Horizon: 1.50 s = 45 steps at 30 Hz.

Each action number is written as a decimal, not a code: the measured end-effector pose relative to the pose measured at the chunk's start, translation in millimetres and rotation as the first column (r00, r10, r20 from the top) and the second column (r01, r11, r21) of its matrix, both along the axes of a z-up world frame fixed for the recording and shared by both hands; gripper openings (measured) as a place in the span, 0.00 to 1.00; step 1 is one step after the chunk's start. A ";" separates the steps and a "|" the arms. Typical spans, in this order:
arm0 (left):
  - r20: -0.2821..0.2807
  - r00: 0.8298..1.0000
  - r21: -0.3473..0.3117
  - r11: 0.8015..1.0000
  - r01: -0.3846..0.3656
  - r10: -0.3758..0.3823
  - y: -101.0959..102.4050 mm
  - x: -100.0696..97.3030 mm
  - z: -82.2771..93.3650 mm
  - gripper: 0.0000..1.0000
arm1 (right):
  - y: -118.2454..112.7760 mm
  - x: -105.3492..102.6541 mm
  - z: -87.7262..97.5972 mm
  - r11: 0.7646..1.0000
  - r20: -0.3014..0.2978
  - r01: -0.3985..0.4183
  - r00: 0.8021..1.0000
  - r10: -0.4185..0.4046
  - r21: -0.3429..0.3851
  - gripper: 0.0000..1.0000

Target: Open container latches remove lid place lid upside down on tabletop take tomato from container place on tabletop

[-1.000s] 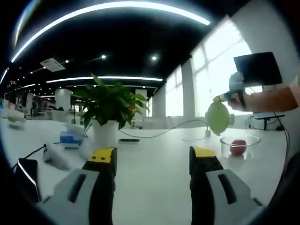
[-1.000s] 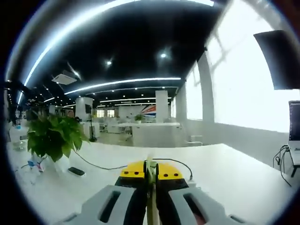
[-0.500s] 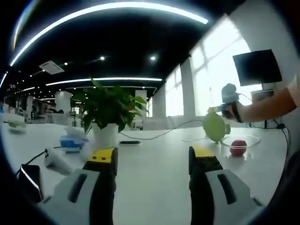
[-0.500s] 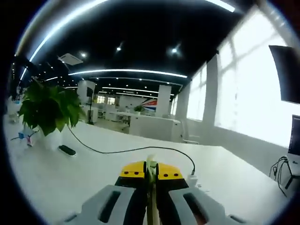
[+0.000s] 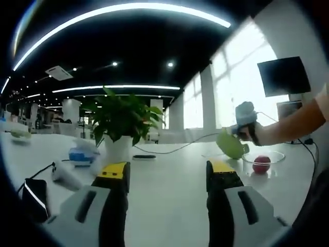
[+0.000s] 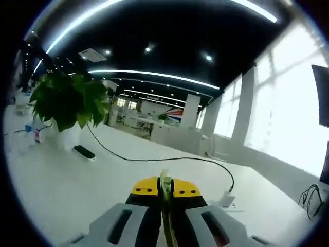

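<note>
White, smooth tabletop (image 5: 169,175) spans both views. Left gripper view, left to right: a dark flat device (image 5: 32,198) at the near left edge; a blue-and-white object (image 5: 81,154) and a leafy potted plant (image 5: 123,121) in a white pot further back; a thin dark cable (image 5: 180,146) trailing across the surface. The left gripper (image 5: 167,177), yellow-tipped with grey bodies, stands released, its jaws well apart with bare table between them.

Right of centre in that view, the right gripper (image 5: 241,123), carried by a person's hand (image 5: 257,135), holds the lid (image 5: 230,144): a pale green, rounded disc, tilted on edge with its broad face turned toward the camera, low over the tabletop. Contact with the surface cannot be told. Just beside it to the right, the clear round container (image 5: 264,157) sits on the table toward the far right edge, open-topped, with the round red tomato (image 5: 261,164) inside.

Right gripper view: jaws clenched on the lid's thin pale-green edge (image 6: 165,185), which runs straight along the jaw axis.
</note>
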<state>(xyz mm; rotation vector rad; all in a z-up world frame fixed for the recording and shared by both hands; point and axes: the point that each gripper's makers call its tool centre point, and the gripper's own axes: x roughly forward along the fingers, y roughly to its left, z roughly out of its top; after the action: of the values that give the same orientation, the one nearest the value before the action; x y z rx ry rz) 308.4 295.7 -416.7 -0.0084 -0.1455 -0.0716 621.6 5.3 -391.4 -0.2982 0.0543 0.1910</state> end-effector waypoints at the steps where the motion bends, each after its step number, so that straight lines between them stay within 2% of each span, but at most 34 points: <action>1: 0.004 1.000 -0.001 1.000 -0.001 0.001 0.3 -0.9 1.6 0.56 | 1.6 0.6 -2.8 1.000 -0.010 -0.001 1.000 0.001 0.000 0.02; 7: 0.016 1.000 -0.016 1.000 -0.010 0.010 10.1 0.4 3.9 0.56 | 17.3 0.5 -16.2 1.000 -0.049 -0.017 0.999 0.018 0.023 0.02; 15: 0.022 1.000 -0.028 1.000 -0.001 0.002 0.1 -4.7 7.7 0.54 | 31.4 -1.9 -35.4 0.999 -0.111 -0.030 0.993 0.035 0.041 0.02; 17: 0.022 1.000 -0.033 0.999 -0.002 0.003 0.5 -5.9 7.8 0.54 | 35.3 -5.1 -45.7 0.994 -0.168 -0.025 0.985 0.043 0.107 0.02; 18: 0.022 1.000 -0.034 0.999 -0.005 0.005 1.0 -6.5 8.1 0.54 | 35.9 -5.1 -47.4 0.993 -0.176 -0.021 0.984 0.042 0.119 0.02; 22: 0.024 1.000 -0.036 0.999 -0.013 0.014 3.6 -8.3 9.5 0.54 | 44.1 -5.3 -58.2 0.993 -0.210 -0.031 0.976 0.054 0.114 0.03; 24: 0.025 1.000 -0.038 0.999 -0.015 0.016 4.4 -9.2 10.0 0.54 | 45.8 -6.1 -63.0 0.990 -0.234 -0.018 0.971 0.052 0.143 0.03; 29: 0.018 1.000 -0.037 0.999 -0.021 0.022 5.8 -11.0 8.0 0.54 | 55.3 -4.5 -80.6 0.969 -0.326 0.002 0.942 0.081 0.246 0.05; 34: 0.016 0.999 -0.039 0.999 -0.030 0.030 9.0 -12.5 7.0 0.53 | 56.3 -6.4 -87.5 0.971 -0.344 0.002 0.935 0.082 0.238 0.06; 38: 0.010 0.999 -0.040 0.999 -0.033 0.033 10.1 -12.6 5.1 0.53 | 58.3 -7.8 -94.0 0.968 -0.394 0.007 0.914 0.095 0.250 0.07; 45: 0.014 0.999 -0.050 0.998 -0.031 0.032 8.9 -12.7 5.4 0.52 | 59.4 -4.0 -91.8 0.963 -0.390 0.005 0.915 0.105 0.269 0.07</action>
<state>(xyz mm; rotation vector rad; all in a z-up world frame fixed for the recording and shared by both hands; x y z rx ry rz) 295.7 304.7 -411.3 -0.0555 -0.1623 -0.0366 617.6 64.7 -483.2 0.0129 0.4268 0.3064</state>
